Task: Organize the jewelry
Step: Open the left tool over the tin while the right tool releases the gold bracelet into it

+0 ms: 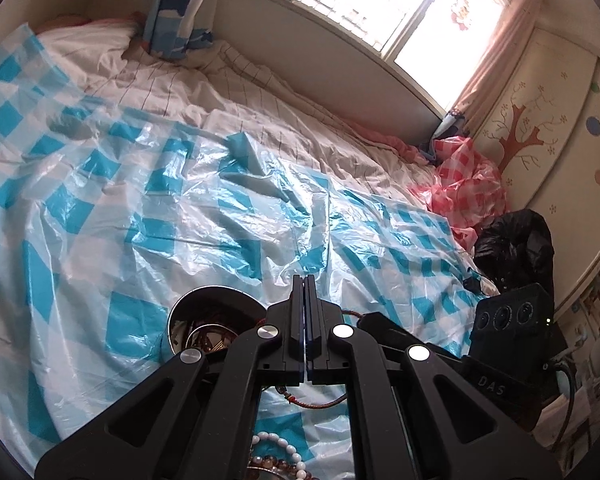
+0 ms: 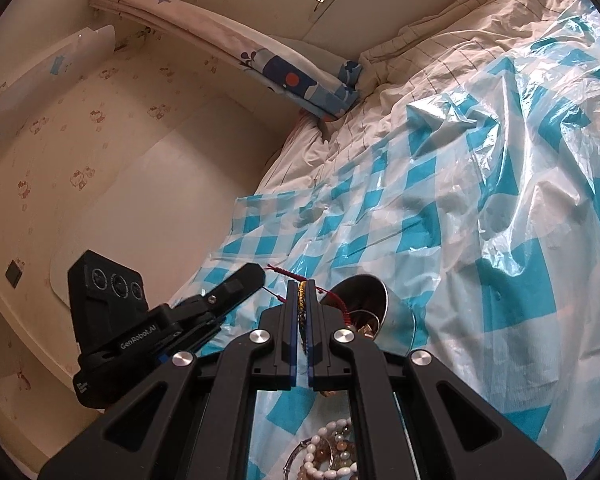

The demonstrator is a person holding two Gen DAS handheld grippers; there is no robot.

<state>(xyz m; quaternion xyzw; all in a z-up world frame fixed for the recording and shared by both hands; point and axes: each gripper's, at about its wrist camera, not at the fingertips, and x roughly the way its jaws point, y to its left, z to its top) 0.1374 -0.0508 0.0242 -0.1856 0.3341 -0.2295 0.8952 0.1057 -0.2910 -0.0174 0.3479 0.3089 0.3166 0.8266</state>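
My right gripper (image 2: 302, 286) is shut on a red and gold braided cord bracelet (image 2: 300, 300) and holds it just above and left of a round steel bowl (image 2: 366, 284). The bowl (image 1: 188, 308) holds several pieces of jewelry. My left gripper (image 1: 304, 280) is shut with nothing seen between its fingers; it hovers right of the bowl, and shows in the right wrist view (image 2: 248, 272) next to the bracelet's red cord (image 1: 320, 402). A pile of white and brown bead bracelets (image 2: 328, 452) lies on the sheet below both grippers and also shows in the left wrist view (image 1: 280, 456).
A blue and white checked plastic sheet (image 1: 228, 220) covers the bed. A pillow (image 1: 176, 12) leans at the headboard. A red checked plastic bag (image 1: 464, 184) and a black bag (image 1: 516, 240) lie at the bed's right edge by a cupboard (image 1: 548, 120).
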